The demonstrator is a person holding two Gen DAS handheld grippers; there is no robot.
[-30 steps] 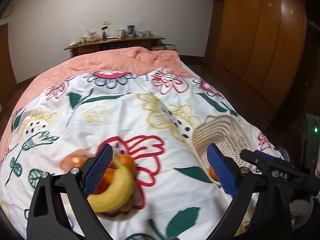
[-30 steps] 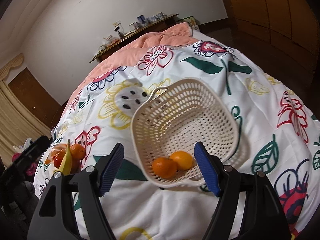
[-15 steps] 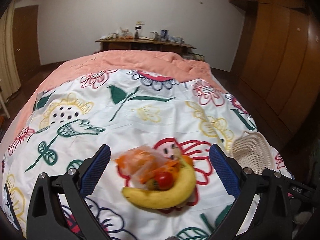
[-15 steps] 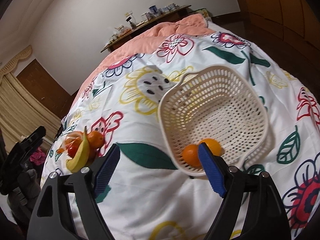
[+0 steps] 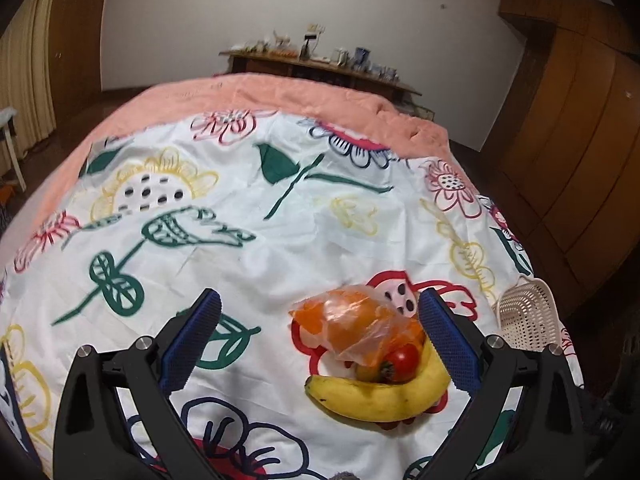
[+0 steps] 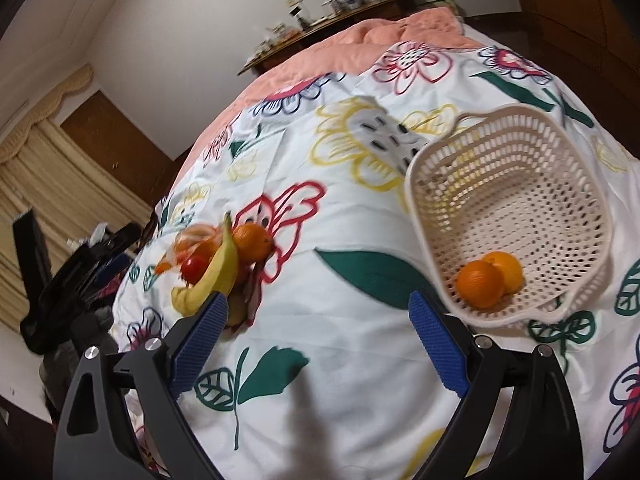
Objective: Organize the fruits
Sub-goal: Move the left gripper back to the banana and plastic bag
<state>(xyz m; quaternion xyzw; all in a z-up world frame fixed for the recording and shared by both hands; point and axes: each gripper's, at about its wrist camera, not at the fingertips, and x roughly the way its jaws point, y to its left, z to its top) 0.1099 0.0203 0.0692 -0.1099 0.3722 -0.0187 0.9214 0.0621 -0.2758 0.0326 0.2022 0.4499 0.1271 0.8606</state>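
Fruit pile on a floral bedsheet (image 5: 280, 240), at about four o'clock in the left wrist view: banana (image 5: 380, 394) curved along the near edge, red tomato (image 5: 402, 362) touching its inner curve, crumpled orange plastic bag (image 5: 360, 326) lying over the far side of the heap. Left gripper (image 5: 320, 346) spread wide and empty, blue pads well apart, right pad just beside the bag and banana but not pressing either. White perforated basket (image 5: 526, 318) at three o'clock of that view, near the edge of the bed, apart from the pile. In the right wrist view, same basket (image 6: 508, 216) at two o'clock, tilted toward the camera, holding two oranges (image 6: 480, 284) side by side against its near wall. Loose orange (image 6: 252, 242) at nine o'clock, resting against the banana (image 6: 212, 278) with the tomato (image 6: 194, 267) on the banana's other side. Right gripper (image 6: 318, 342) opening, nothing between its pads, only bare sheet; left pad overlapping the banana's lower end in the picture, contact impossible to judge. Pink blanket (image 5: 280, 92) across the far end of the bed at twelve o'clock, cluttered wooden shelf (image 5: 320, 68) behind it against the wall.
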